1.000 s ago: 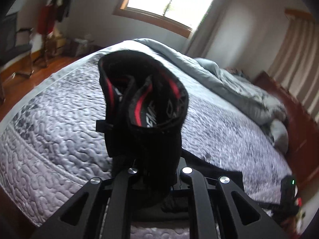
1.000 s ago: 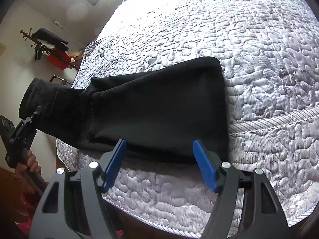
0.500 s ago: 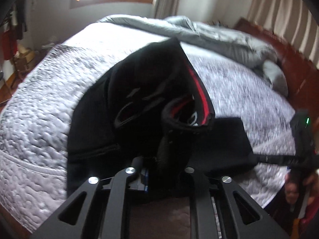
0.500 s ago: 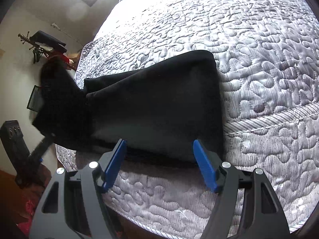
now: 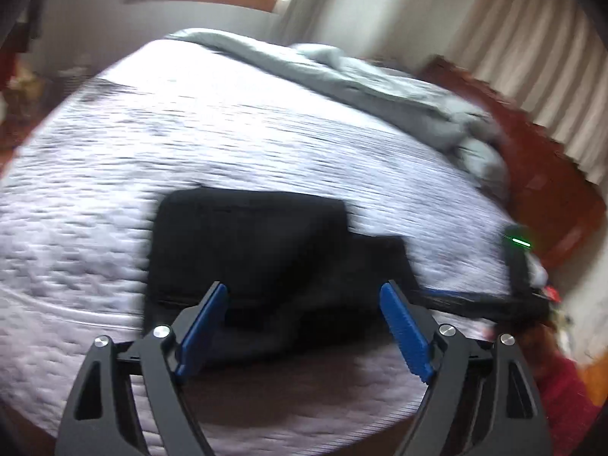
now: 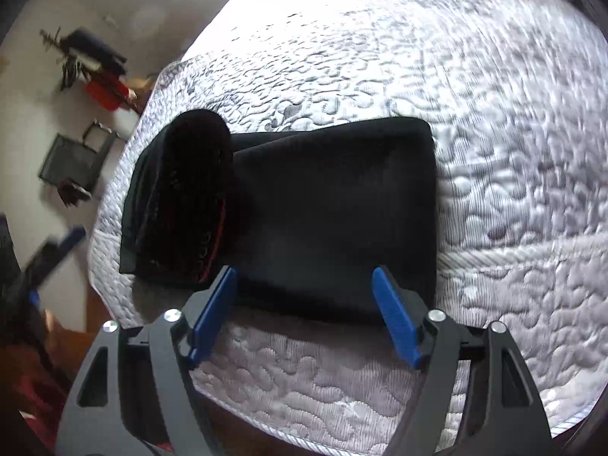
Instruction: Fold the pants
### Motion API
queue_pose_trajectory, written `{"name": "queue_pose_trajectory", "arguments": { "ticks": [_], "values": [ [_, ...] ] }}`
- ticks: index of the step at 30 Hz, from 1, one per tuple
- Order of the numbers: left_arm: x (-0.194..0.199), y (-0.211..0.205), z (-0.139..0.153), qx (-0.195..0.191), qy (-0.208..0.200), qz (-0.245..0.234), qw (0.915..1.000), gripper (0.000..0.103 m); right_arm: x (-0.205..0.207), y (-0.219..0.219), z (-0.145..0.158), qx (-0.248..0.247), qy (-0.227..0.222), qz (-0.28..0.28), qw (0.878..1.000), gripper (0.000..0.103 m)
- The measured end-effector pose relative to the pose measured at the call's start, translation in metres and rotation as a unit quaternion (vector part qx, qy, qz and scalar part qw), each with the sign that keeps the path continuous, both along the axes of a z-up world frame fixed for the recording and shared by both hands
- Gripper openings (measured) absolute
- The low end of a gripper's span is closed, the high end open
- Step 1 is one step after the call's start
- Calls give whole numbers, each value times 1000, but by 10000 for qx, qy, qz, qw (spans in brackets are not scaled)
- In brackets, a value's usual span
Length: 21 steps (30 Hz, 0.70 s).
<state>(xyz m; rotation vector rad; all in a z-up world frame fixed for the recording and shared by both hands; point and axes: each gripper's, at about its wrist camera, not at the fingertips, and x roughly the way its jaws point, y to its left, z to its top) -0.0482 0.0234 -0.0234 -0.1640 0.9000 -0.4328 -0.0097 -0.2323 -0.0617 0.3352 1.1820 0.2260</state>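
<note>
Black pants (image 6: 326, 212) lie on the quilted bed (image 6: 494, 152), waistband end flopped over left. Left gripper (image 5: 304, 326) opening, nothing between; right gripper (image 6: 304, 311) opening wide, empty. Best flatten that flap square before regrasping.

left tool (image 5: 304, 326) opening, right tool (image 6: 304, 313) opening

Bare quilt (image 6: 494, 152) around pants (image 6: 334, 209)

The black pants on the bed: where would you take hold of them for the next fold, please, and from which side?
Probably the raised waistband end of the black pants, approached from the quilt's open edge beside it. That end humps up off the flat layers, giving fingers an edge to pinch.
</note>
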Motion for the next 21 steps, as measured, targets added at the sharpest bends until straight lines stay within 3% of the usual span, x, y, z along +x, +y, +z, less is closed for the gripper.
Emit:
{"name": "queue_pose_trajectory", "arguments": {
  "ticks": [2, 4, 6, 8, 10, 14, 19, 20, 21],
  "values": [
    [14, 27, -21, 213, 324, 590, 9975, 82, 4, 5, -10, -177, 158, 48, 9997, 75],
    [22, 43, -42, 224, 596, 836, 9945, 82, 8, 3, -29, -144, 403, 3, 9991, 75],
    [28, 44, -70, 534, 987, 871, 9899, 81, 11, 4, -30, -167, 440, -27, 9989, 75],
    [26, 40, -83, 610, 1051, 781, 9895, 82, 15, 12, -19, -346, 469, 3, 9983, 75],
    [22, 36, -81, 729, 921, 752, 9902, 82, 16, 22, -5, -292, 352, 151, 9988, 75],
    [20, 46, -65, 475, 811, 848, 9920, 83, 22, 55, 26, 193, 98, 554, 9982, 75],
    [23, 54, -53, 923, 744, 916, 9887, 83, 45, 105, 30, 267, 161, 1010, 9944, 74],
    [24, 56, -54, 942, 806, 891, 9883, 83, 50, 112, 25, 188, 237, 1035, 9942, 71],
    [25, 57, -56, 967, 880, 881, 9875, 83, 55, 119, 20, 166, 329, 1054, 9937, 61]
  ]
}}
